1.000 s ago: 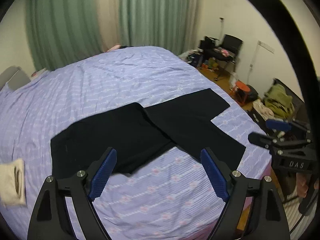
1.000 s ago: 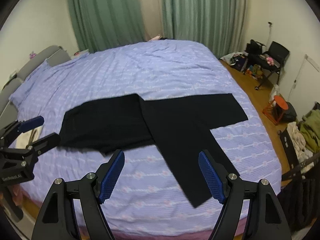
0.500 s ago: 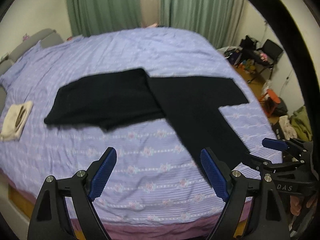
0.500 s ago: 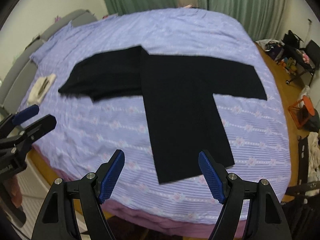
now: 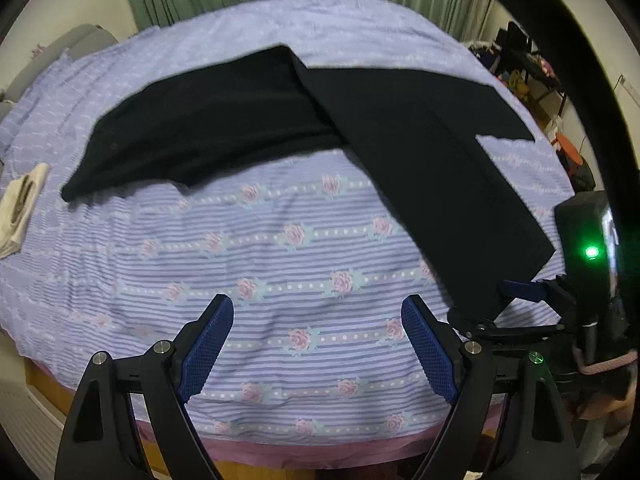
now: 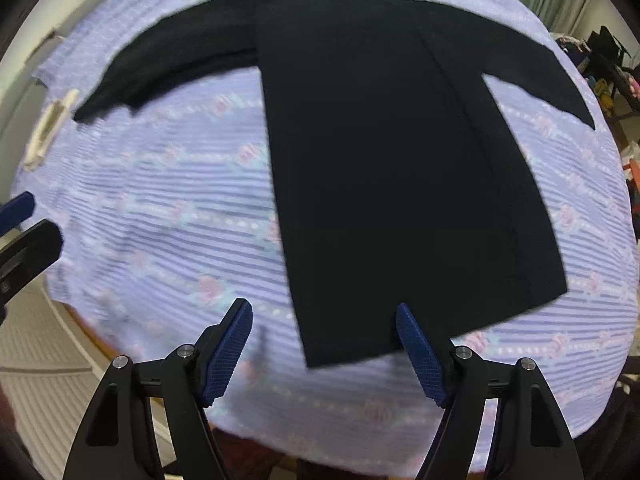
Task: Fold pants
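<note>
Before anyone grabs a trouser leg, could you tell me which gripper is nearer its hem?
Right. The right gripper hangs open just over the near hem of the black pants; the left gripper is over bare bedsheet beside it.

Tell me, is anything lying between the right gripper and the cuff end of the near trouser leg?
Nothing visible does. The right gripper is open and empty above the cuff end of the black pants, with only the striped bedsheet around it. The small cream cloth lies far to the side, apart from the pants.
</note>
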`<control>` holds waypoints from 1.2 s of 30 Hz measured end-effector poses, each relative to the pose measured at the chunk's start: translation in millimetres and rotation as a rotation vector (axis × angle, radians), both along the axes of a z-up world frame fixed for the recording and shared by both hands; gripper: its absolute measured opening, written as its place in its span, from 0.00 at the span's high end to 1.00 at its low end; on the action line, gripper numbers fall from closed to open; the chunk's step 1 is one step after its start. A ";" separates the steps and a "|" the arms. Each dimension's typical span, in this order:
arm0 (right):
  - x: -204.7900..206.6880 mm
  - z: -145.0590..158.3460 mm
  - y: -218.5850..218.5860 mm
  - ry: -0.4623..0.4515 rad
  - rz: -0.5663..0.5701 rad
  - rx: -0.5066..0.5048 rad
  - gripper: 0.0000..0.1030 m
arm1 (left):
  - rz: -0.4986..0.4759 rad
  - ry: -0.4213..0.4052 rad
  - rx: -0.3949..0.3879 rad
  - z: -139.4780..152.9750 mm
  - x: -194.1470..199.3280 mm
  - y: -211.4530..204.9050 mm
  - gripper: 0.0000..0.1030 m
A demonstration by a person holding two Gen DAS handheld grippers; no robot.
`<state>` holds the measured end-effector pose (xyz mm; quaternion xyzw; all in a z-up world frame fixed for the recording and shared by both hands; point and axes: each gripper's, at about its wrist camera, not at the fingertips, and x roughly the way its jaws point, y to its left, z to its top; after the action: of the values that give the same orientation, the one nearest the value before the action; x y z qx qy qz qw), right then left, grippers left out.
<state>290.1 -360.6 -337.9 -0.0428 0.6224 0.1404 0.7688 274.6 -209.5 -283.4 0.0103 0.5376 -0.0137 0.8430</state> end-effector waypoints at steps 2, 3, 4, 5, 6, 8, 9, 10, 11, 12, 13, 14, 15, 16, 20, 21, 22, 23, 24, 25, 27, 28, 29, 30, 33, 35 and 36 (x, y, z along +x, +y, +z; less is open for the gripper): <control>4.1 -13.2 4.9 0.006 0.011 -0.048 0.31 | -0.014 0.018 0.002 -7.1 6.4 -1.8 0.16; 5.3 -16.4 8.2 -0.011 0.027 -0.083 0.40 | -0.023 0.022 0.004 -9.4 10.5 -2.9 0.16; 6.2 -17.5 10.8 -0.034 0.042 -0.125 0.55 | -0.035 0.024 0.006 -10.3 14.8 -3.9 0.16; 7.3 -17.0 12.3 -0.051 0.061 -0.147 0.71 | -0.046 0.024 0.010 -10.2 18.2 -5.7 0.16; 9.0 -14.0 11.4 -0.051 0.073 -0.135 0.82 | -0.056 0.023 0.015 -10.0 22.0 -7.0 0.16; 14.3 2.1 2.1 -0.049 0.049 -0.085 0.95 | -0.076 0.014 0.015 -5.8 31.9 -8.7 0.16; 18.2 16.4 -7.0 -0.075 0.016 -0.067 0.95 | -0.081 0.005 0.013 -2.4 36.8 -9.6 0.16; 22.8 31.8 -16.7 -0.111 -0.012 -0.057 0.95 | -0.086 -0.011 0.009 2.8 43.5 -10.5 0.16; 29.7 49.2 -28.0 -0.152 -0.042 -0.058 0.95 | -0.091 -0.026 0.005 7.4 49.4 -11.3 0.16; 37.2 63.9 -38.5 -0.188 -0.069 -0.063 0.95 | -0.094 -0.043 0.001 12.3 55.9 -12.9 0.16; 49.1 82.2 -52.8 -0.235 -0.105 -0.070 0.95 | -0.097 -0.066 -0.005 18.4 65.5 -15.7 0.16; 62.4 98.0 -66.5 -0.278 -0.136 -0.081 0.95 | -0.099 -0.079 -0.009 22.8 73.8 -17.9 0.16; 77.0 112.0 -79.4 -0.320 -0.160 -0.098 0.95 | -0.105 -0.103 -0.015 28.2 86.2 -21.9 0.16; 89.0 121.1 -87.7 -0.346 -0.174 -0.111 0.95 | -0.111 -0.120 -0.017 31.8 97.0 -25.8 0.16; 158.0 153.2 -134.2 -0.481 -0.227 -0.194 0.95 | -0.137 -0.199 -0.018 45.8 143.4 -46.5 0.16; 174.7 157.2 -142.0 -0.507 -0.234 -0.217 0.95 | -0.142 -0.218 -0.020 49.3 155.4 -53.0 0.16; 189.3 159.1 -148.6 -0.522 -0.236 -0.248 0.95 | -0.145 -0.233 -0.024 51.8 167.0 -59.8 0.16; 203.8 160.5 -155.6 -0.537 -0.244 -0.276 0.95 | -0.149 -0.240 -0.027 52.7 175.0 -65.1 0.16; 219.3 160.5 -163.7 -0.545 -0.253 -0.285 0.95 | -0.154 -0.250 -0.030 53.7 183.3 -71.1 0.16; 235.0 156.0 -166.7 -0.544 -0.261 -0.291 0.95 | -0.155 -0.262 -0.024 54.7 192.6 -78.8 0.16; 262.4 147.9 -176.6 -0.530 -0.271 -0.307 0.96 | -0.151 -0.283 -0.014 56.0 204.9 -89.3 0.16; 272.8 143.8 -178.5 -0.522 -0.269 -0.324 0.96 | -0.144 -0.288 -0.019 57.0 212.0 -94.6 0.16; 283.4 139.8 -187.4 -0.512 -0.267 -0.341 0.96 | -0.140 -0.288 -0.028 56.9 216.7 -97.8 0.16; 291.5 132.1 -190.9 -0.503 -0.263 -0.352 0.97 | -0.136 -0.286 -0.041 56.3 222.2 -102.4 0.16; 317.5 105.2 -195.5 -0.476 -0.257 -0.387 0.97 | -0.125 -0.283 -0.051 53.5 234.7 -112.1 0.16; 331.9 97.3 -196.9 -0.470 -0.255 -0.397 0.97 | -0.117 -0.283 -0.045 51.1 240.6 -119.1 0.16; 342.1 92.8 -198.7 -0.467 -0.253 -0.401 0.97 | -0.116 -0.280 -0.042 49.8 241.7 -120.9 0.16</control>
<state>632.2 -559.3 -245.1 -0.1468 0.4452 -0.0950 0.8782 516.3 -330.4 -233.6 0.0256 0.4128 -0.0718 0.9076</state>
